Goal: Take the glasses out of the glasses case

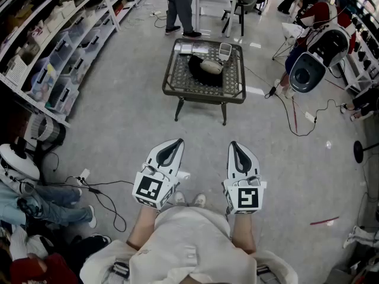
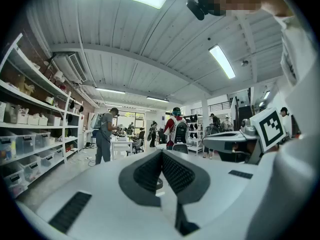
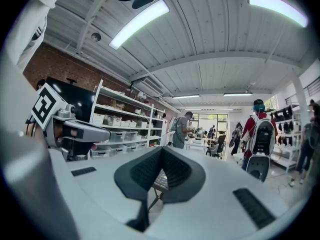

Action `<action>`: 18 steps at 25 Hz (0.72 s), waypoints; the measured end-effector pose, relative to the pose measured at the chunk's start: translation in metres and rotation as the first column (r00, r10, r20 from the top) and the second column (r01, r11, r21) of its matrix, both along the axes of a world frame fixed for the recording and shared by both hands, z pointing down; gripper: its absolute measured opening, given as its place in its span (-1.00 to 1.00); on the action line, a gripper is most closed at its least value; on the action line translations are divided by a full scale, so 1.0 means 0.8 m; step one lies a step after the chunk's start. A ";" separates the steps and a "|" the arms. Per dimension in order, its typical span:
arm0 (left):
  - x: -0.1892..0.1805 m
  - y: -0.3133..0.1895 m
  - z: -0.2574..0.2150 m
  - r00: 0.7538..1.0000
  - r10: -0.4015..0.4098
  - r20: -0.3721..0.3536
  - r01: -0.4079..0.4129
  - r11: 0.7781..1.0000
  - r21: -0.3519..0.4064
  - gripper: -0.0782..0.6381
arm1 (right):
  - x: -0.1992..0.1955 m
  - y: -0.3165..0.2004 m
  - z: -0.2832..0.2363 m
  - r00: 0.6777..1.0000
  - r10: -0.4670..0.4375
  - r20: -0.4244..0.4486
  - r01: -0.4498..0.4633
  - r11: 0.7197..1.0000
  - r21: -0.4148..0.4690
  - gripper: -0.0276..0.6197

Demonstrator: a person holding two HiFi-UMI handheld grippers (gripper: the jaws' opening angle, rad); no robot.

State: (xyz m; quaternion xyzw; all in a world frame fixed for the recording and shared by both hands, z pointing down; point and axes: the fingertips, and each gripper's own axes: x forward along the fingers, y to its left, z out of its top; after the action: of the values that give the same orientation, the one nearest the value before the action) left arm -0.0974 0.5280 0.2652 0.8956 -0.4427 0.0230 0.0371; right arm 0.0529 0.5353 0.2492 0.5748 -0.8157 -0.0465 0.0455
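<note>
- Stood well back from the low table point(image 1: 195, 95); glasses case point(image 1: 211, 65), seemingly the pale oval on a dark shape point(image 1: 198, 74), near its middle.
- Held left gripper point(image 1: 177, 143) and right gripper point(image 1: 234, 144) level, jaws together on both, nothing between.
- Judged light, rigid, smooth, likely to slide; best pinned at one end, lid lifted at the seam.
- Glasses unseen; presumably fragile, best taken by the bridge.

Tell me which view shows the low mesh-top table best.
The head view: the whole table shows from above, with its mesh top, its legs and the things lying on it. The right gripper view catches only a sliver of the mesh top and one leg, low in the middle. The left gripper view shows nothing of it that I can make out.
</note>
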 end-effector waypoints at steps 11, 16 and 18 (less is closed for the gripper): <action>0.058 -0.007 0.015 0.999 -0.033 0.013 0.034 0.999 -0.028 -0.76 | 0.052 -0.015 0.012 0.999 -0.042 -0.011 0.042 0.999 0.003 -0.90; 0.067 -0.030 0.016 0.999 -0.040 0.026 0.040 0.999 -0.025 -0.76 | 0.060 -0.041 0.020 0.999 -0.031 -0.006 0.031 0.999 -0.016 -0.90; 0.071 -0.044 0.016 0.999 -0.039 0.039 0.039 0.999 -0.016 -0.76 | 0.066 -0.054 0.026 1.000 -0.024 0.000 0.024 0.999 -0.024 -0.90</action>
State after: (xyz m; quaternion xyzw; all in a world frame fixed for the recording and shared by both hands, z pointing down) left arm -0.0405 0.4931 0.2784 0.8858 -0.4606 0.0432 0.0368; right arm 0.1054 0.4922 0.2699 0.5642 -0.8231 -0.0374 0.0522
